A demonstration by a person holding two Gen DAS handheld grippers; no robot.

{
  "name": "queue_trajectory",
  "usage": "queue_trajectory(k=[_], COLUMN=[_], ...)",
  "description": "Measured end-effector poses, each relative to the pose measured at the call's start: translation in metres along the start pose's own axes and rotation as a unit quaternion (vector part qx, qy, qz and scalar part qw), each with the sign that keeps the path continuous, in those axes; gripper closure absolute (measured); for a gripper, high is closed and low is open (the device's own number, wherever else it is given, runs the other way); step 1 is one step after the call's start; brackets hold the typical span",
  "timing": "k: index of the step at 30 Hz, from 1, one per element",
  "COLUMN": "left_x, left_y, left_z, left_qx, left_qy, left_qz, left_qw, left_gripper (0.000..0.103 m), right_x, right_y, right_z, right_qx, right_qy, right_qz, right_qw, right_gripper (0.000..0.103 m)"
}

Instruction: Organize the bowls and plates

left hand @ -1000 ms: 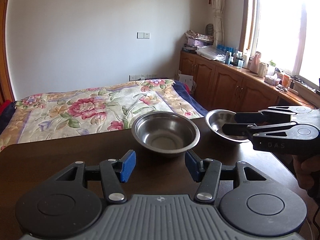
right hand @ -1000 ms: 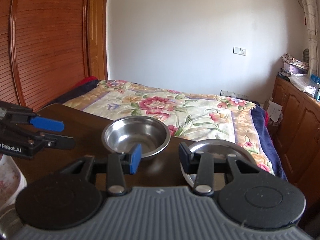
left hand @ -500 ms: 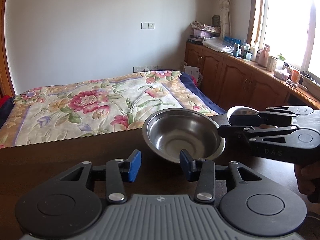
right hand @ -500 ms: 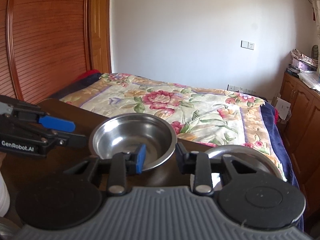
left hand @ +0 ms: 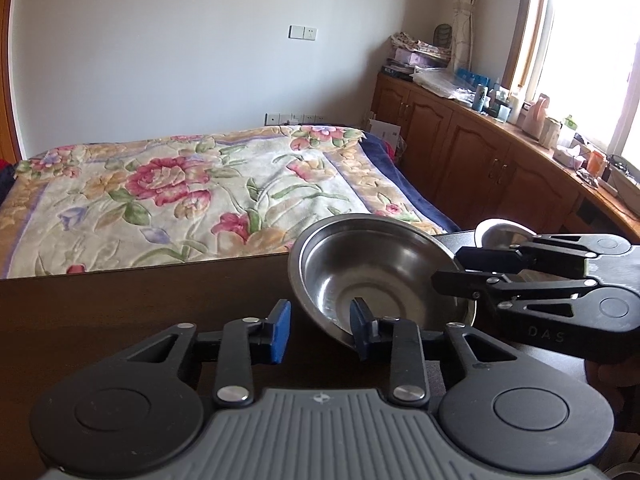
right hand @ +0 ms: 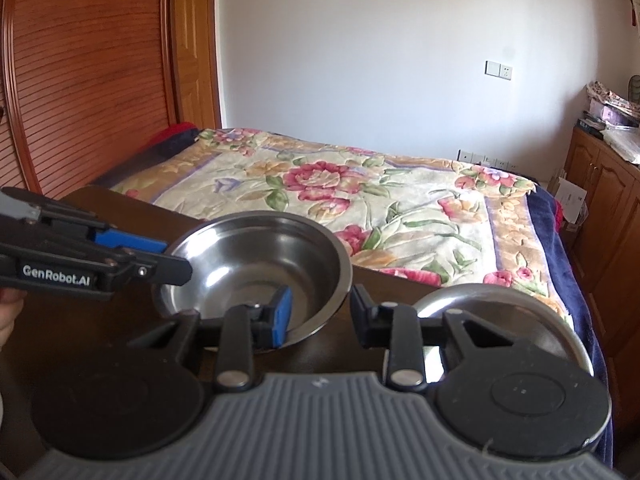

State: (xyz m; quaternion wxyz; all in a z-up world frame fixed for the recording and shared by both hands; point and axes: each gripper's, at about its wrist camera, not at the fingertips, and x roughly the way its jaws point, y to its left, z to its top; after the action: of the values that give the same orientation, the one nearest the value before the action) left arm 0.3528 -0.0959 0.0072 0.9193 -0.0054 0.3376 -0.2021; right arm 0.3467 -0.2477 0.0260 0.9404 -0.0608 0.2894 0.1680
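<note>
The steel bowl sits near the worktop's far edge, towards its right corner, with a second bowl just beside it. Both tongs stand apart: the left tongs straddle the near rim, the right tongs straddle the rim too. Thin, stiff and light, I judge (polished, so slippery); the rolled rim is the place to pinch.

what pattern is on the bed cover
Floral: pink-red flowers and green leaves on cream bed cover, clearest in the right wrist view.
</note>
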Motion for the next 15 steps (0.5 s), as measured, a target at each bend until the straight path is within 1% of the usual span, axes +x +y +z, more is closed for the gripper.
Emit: queue_trajectory(k=[5,9,13,15], left_x=[0.0028,0.0025,-0.0002,-0.0045], left_y=[0.0015,0.003,0.0054,0.0068], left_z=[0.0003,-0.0004,-0.0018,-0.0022], left_qx=[-0.004,-0.006,-0.013,-0.017], left_qy=[0.006,0.01,0.015,0.014], left_qz=[0.005,0.007,0.014,0.011], left_qw=[1.0,0.9999,0.9997,0.9997], left_gripper=[0.075,0.079,0.081,0.083], right_x=[0.0038,0.0049,0.0,-0.004], right_y=[0.0022,0.0019,-0.0003,-0.0003], right_z=[0.0,0.0016,0.0024,0.0023], right_qx=[-0.001,0.003,0.017,0.015], right_qy=[0.009,0.018,0.014,0.01], right_qz=[0.009,0.018,0.028,0.029], right_qw=[1.0,1.0,0.999,0.999], right_gripper=[0.069,0.072,0.08,0.082])
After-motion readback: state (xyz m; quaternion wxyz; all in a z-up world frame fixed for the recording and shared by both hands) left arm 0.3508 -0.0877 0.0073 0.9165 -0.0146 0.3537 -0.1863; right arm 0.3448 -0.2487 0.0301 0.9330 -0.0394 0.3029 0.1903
